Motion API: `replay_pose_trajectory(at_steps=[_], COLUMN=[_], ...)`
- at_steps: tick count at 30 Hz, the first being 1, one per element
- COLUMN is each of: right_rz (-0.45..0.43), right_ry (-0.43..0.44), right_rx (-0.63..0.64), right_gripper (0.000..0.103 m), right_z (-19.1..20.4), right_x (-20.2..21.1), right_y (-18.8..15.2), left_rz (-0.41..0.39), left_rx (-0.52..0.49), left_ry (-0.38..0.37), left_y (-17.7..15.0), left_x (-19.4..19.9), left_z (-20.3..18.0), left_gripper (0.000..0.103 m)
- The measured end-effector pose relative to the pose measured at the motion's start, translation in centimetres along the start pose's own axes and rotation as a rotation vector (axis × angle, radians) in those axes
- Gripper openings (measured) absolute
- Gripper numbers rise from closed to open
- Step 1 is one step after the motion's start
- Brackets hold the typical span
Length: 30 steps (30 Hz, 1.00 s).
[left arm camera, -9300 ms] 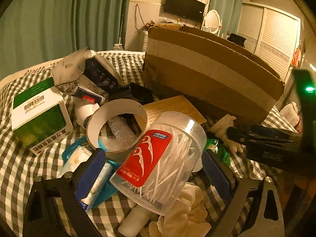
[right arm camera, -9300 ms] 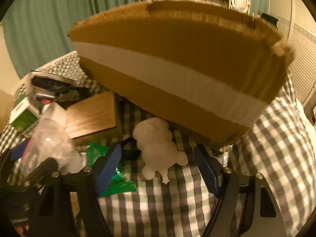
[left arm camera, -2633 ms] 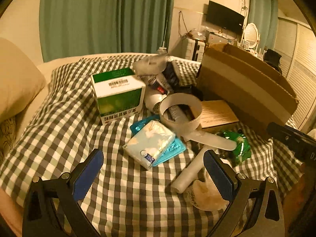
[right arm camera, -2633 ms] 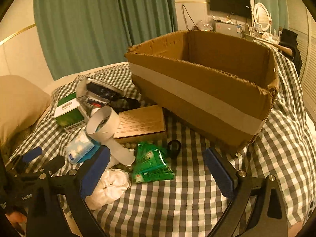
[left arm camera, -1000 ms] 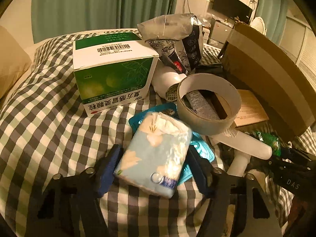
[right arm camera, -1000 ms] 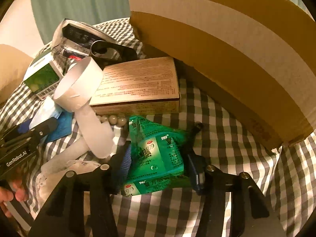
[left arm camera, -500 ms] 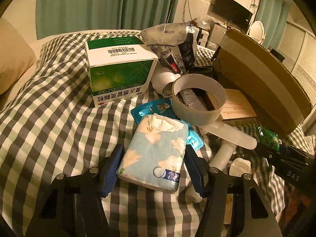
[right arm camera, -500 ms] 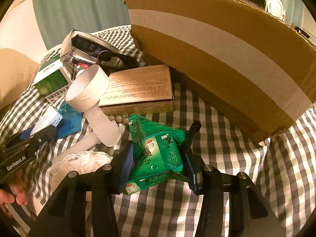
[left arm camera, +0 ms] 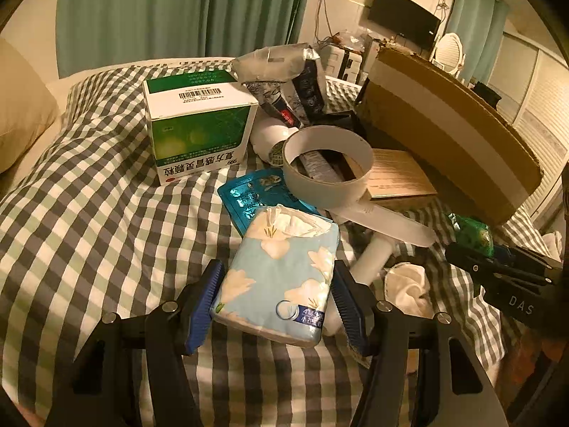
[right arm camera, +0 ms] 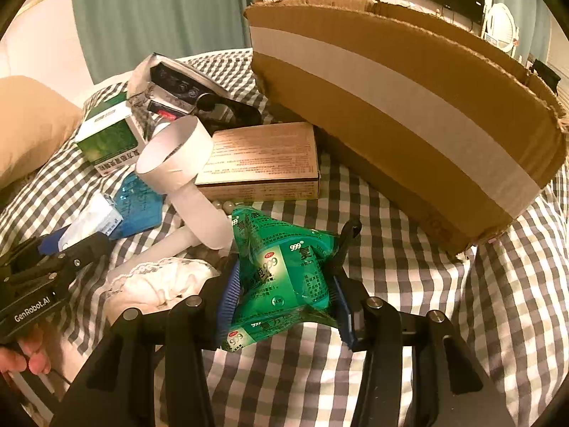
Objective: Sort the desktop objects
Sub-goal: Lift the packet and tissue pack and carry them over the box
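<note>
Both grippers loaded. Left gripper (left arm camera: pixel 277 299): jaws closed to pack width on the blue floral tissue pack (left arm camera: pixel 281 270), pads on its long sides, near end of the pack between them. The pack tilts up toward 12 o'clock, far end over the teal sachet (left arm camera: pixel 249 195); can't tell if that end is clear of the pile.

Right gripper (right arm camera: pixel 282 297): jaws pinched in on the green 999 pouch (right arm camera: pixel 284 274), which is crumpled and bulging between the pads. Soft bag, so a squeeze across the middle is probably what keeps it from sliding out.

Cardboard box (right arm camera: pixel 409 96) sits at 1–2 o'clock from the right gripper, open top, taped near wall facing the camera. Likely the drop target for both.

Still on the checked bed (left arm camera: pixel 89 213): green medicine carton (left arm camera: pixel 199 124) at 11 o'clock from the left gripper, tape roll (left arm camera: pixel 327 167) at 12, brown flat box (right arm camera: pixel 263 160), white cloth (right arm camera: pixel 160 281), silver bag (left arm camera: pixel 284 67).

Risk: both items must clear the box's near wall.
</note>
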State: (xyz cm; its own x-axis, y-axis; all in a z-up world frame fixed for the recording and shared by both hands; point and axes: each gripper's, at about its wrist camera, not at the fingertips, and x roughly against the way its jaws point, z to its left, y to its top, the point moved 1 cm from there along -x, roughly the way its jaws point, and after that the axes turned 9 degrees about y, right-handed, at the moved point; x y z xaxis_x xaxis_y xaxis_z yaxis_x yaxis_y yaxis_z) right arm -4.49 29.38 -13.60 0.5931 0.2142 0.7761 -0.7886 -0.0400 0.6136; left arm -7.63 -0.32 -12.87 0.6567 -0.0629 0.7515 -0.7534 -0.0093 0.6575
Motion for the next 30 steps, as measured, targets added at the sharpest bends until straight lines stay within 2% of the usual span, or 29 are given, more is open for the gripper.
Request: replay_pose_trajectory(at_steps=[20, 26, 30], right_rz=[-0.084, -0.111, -0.139], right_ry=[0.037, 0.079, 0.081], right_rx=[0.021, 0.018, 0.015], right_gripper=[0.046, 0.046, 0.046], right_z=[1.2, 0.9, 0.2], right_x=[5.9, 7.8, 9.2], right_y=[-1.2, -0.3, 0.8], left_rz=[-0.066, -0.091, -0.123], left_rx=[-0.030, -0.024, -0.017], left_ry=[-0.025, 0.000, -0.037], left_y=[0.0, 1.2, 3.0], left_x=[5.2, 6.7, 7.9], left_z=[-2.5, -3.4, -4.8], left_gripper=[0.063, 0.063, 0.063])
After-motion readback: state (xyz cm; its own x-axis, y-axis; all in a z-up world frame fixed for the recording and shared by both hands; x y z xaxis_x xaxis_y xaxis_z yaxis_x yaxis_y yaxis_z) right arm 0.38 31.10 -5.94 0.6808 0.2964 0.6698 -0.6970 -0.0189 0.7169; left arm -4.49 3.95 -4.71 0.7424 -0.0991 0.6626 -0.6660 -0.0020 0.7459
